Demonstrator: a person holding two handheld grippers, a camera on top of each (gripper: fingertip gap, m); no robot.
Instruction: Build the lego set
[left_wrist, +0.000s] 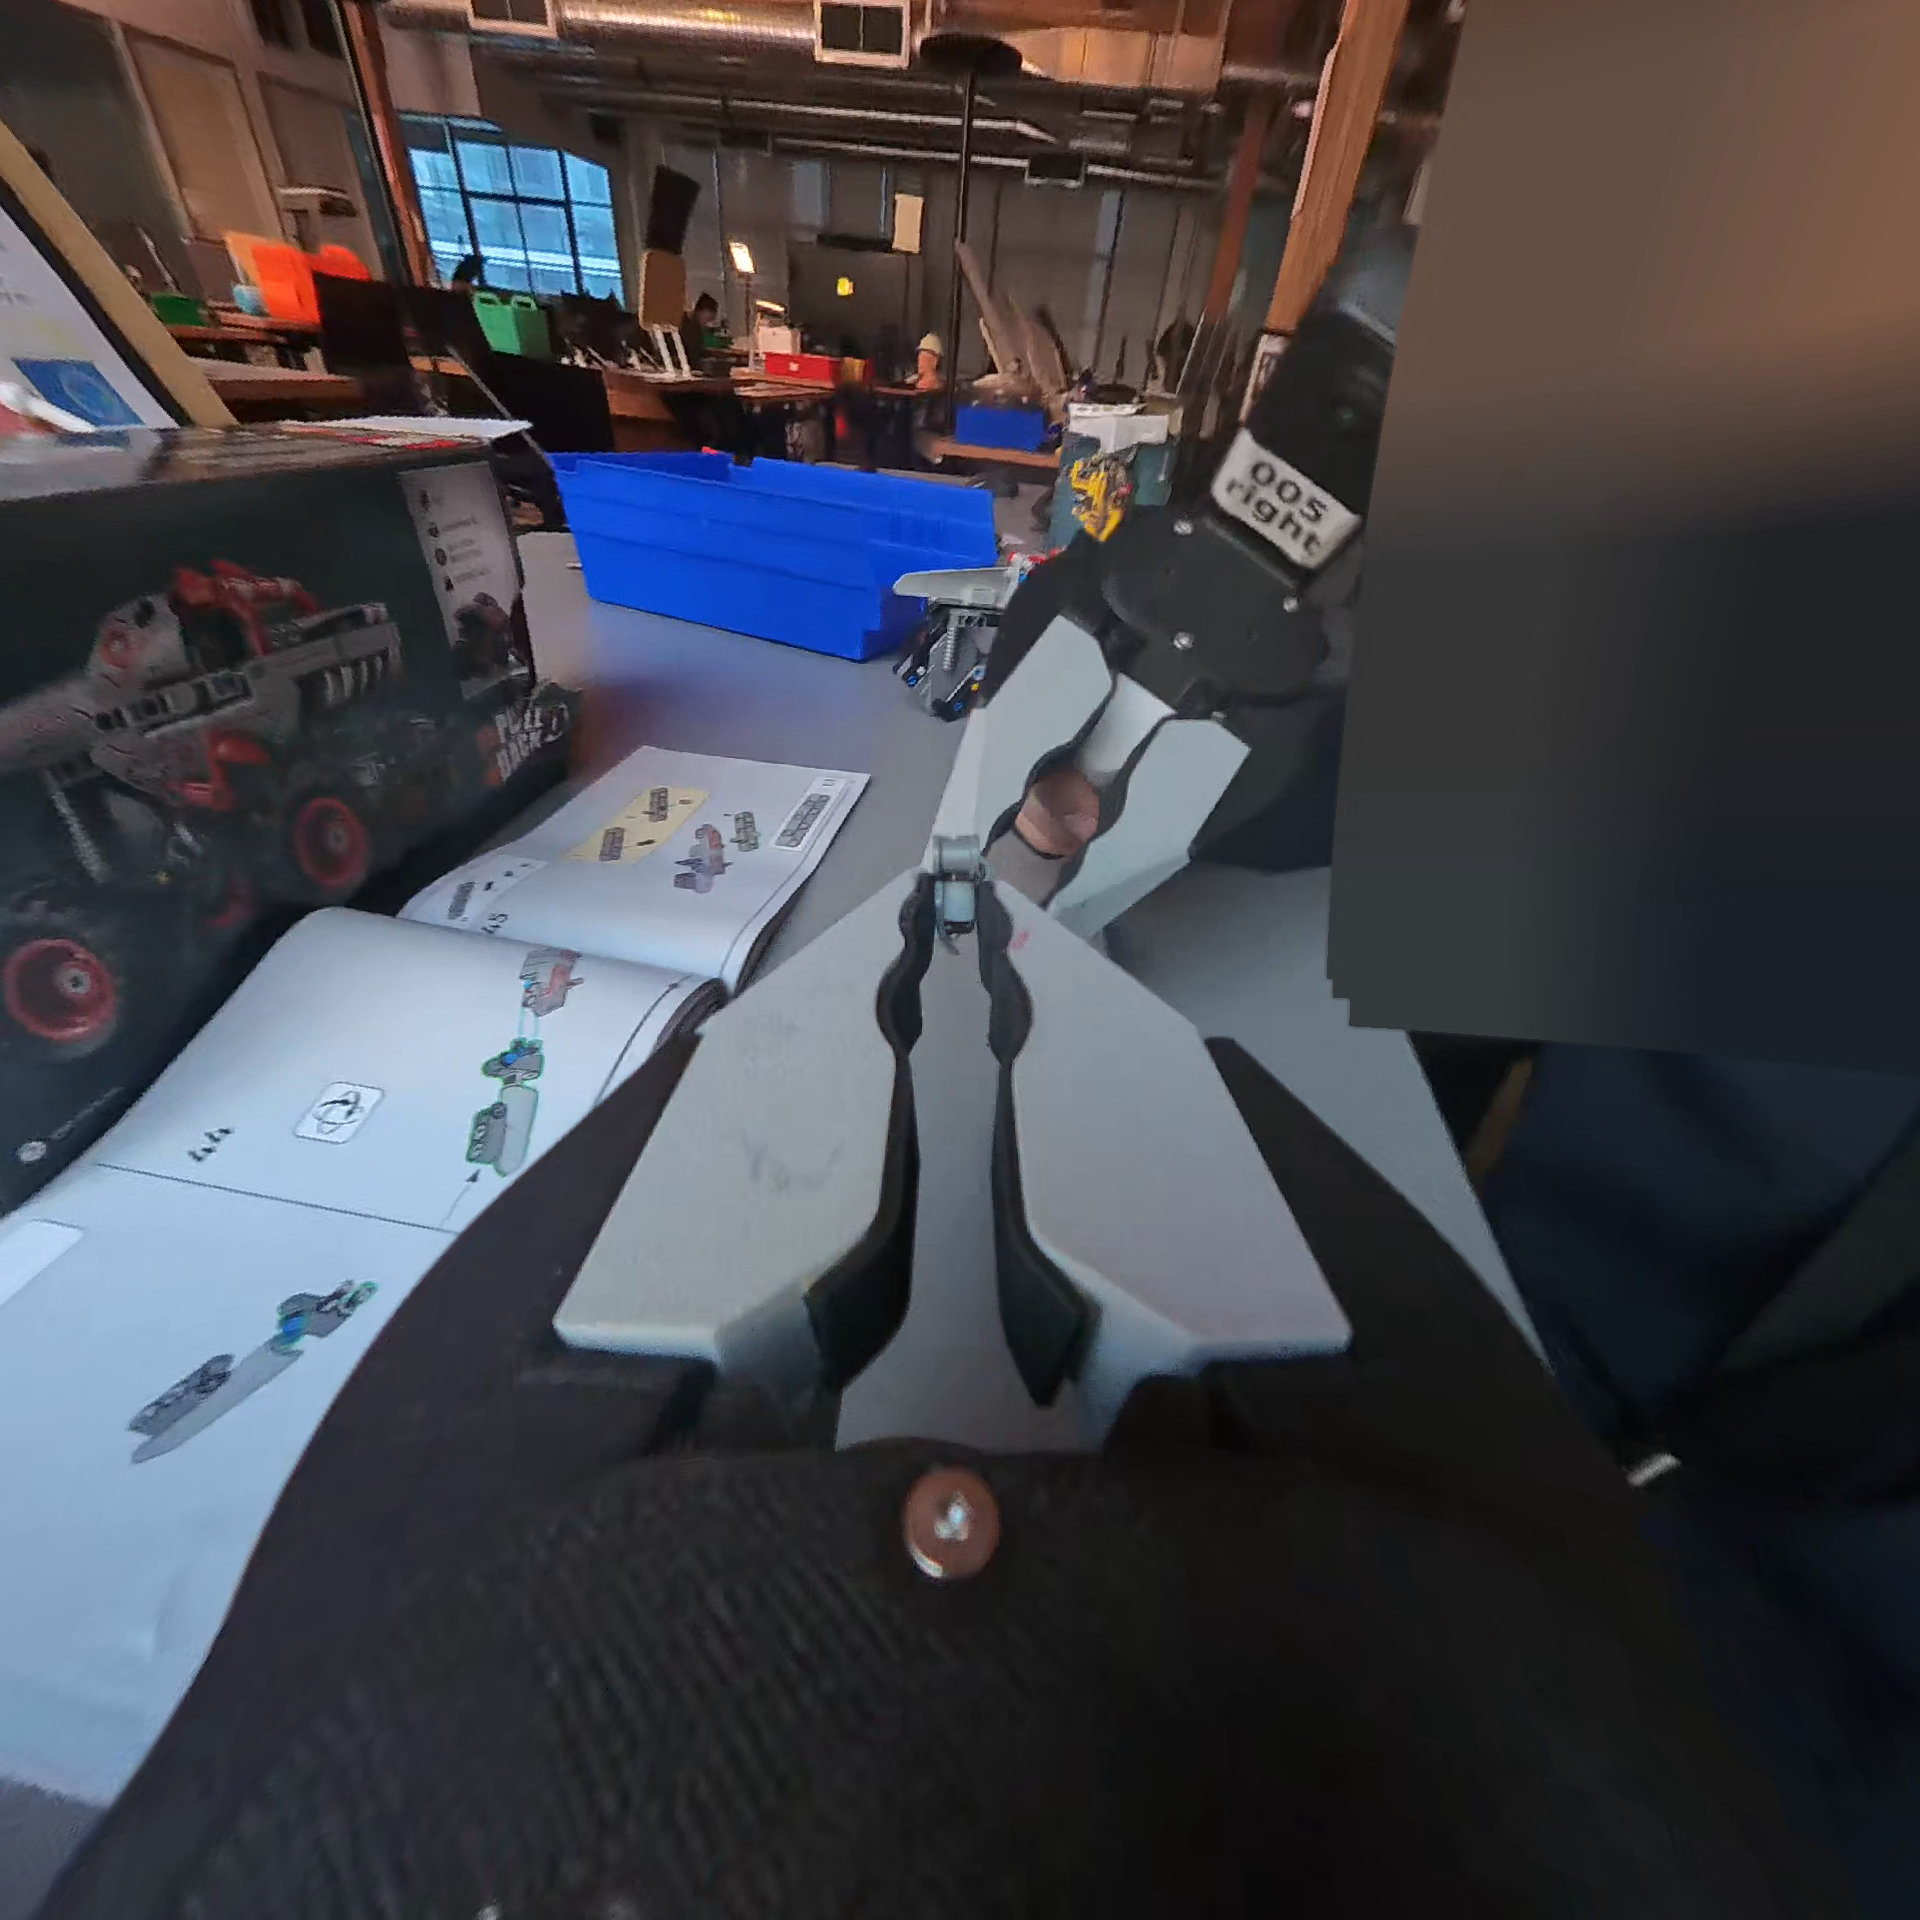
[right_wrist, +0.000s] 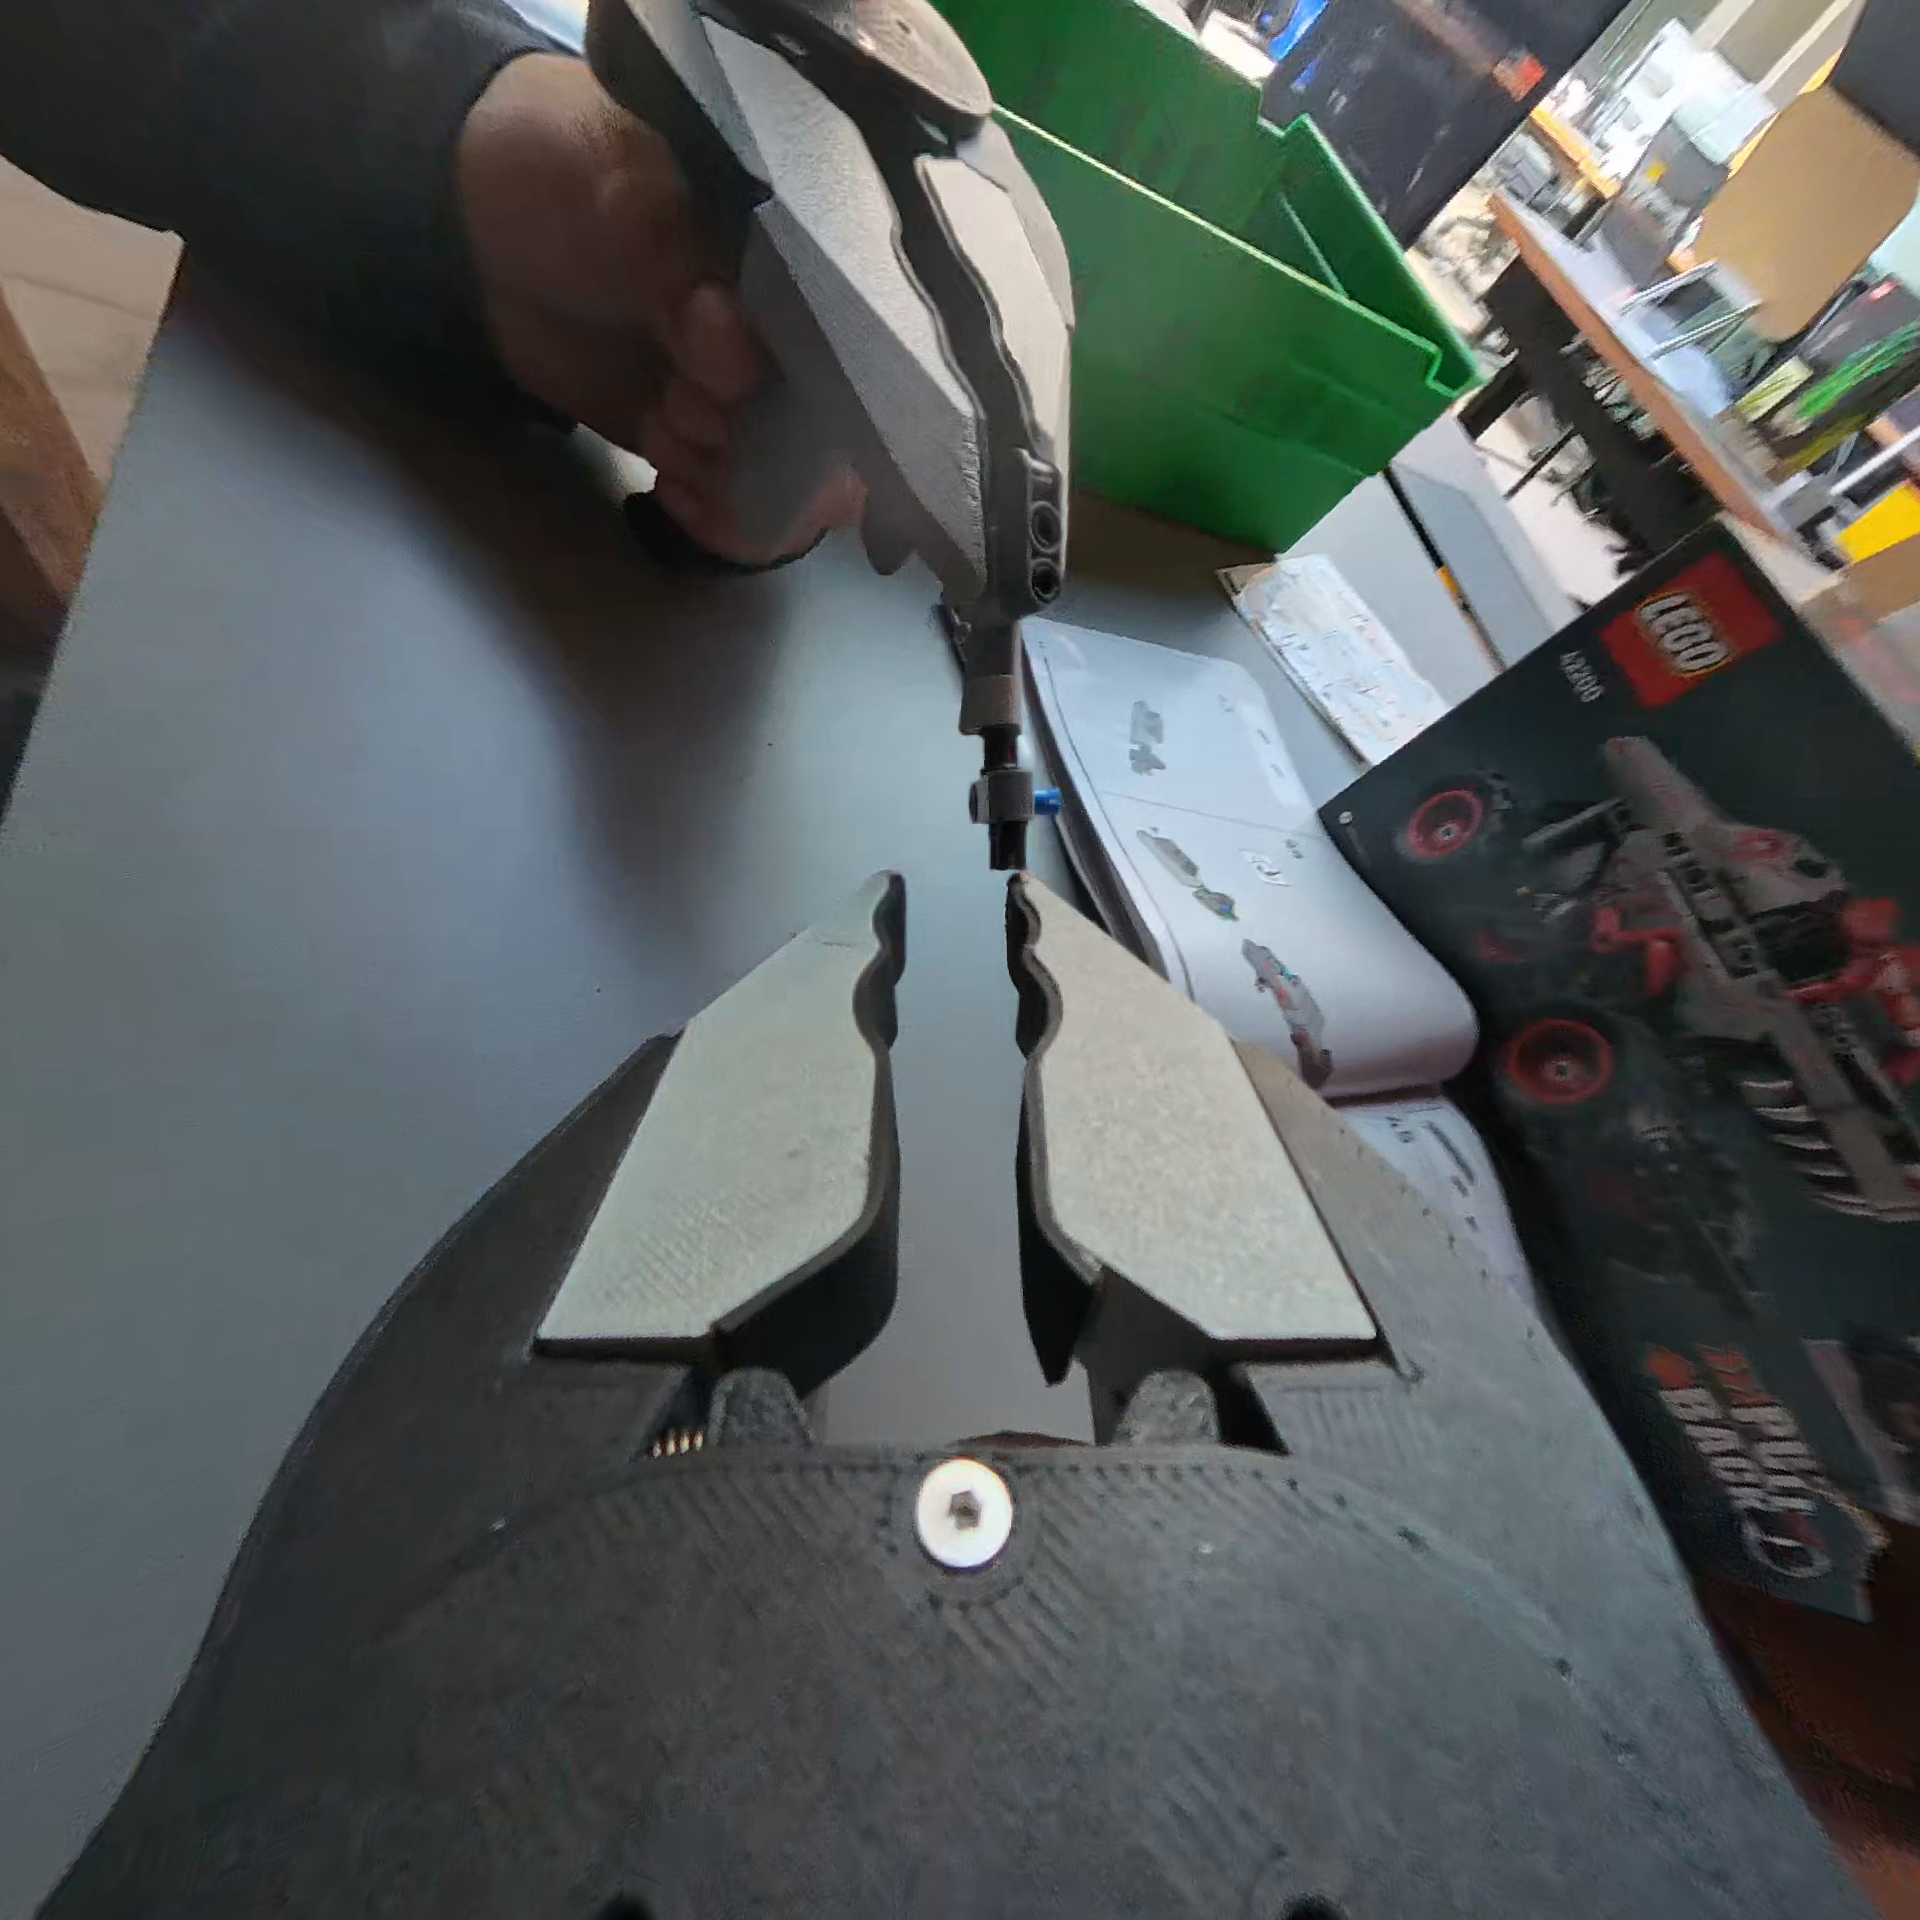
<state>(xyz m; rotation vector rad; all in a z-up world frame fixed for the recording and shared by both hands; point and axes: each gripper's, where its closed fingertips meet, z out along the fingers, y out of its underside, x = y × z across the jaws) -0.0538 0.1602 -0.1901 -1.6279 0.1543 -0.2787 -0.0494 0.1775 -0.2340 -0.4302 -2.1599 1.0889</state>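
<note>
Bare grey table (right_wrist: 312, 831) lies open to the left of the right gripper (right_wrist: 954, 894); the booklet (right_wrist: 1247, 883) and box (right_wrist: 1662, 987) crowd its right. Its jaws stand slightly parted, empty. Just ahead, the left gripper (left_wrist: 956, 904) is clamped on a small grey lego assembly (right_wrist: 1003, 748).

Booklet (left_wrist: 343, 1101) open on table (left_wrist: 727, 686); box (left_wrist: 239, 665) left beside it; bin (left_wrist: 779, 551) behind.

The left gripper (left_wrist: 954, 902) is pinching with jaws nearly closed, while the right gripper (right_wrist: 954, 896) is hovering opposite, jaws parted.
</note>
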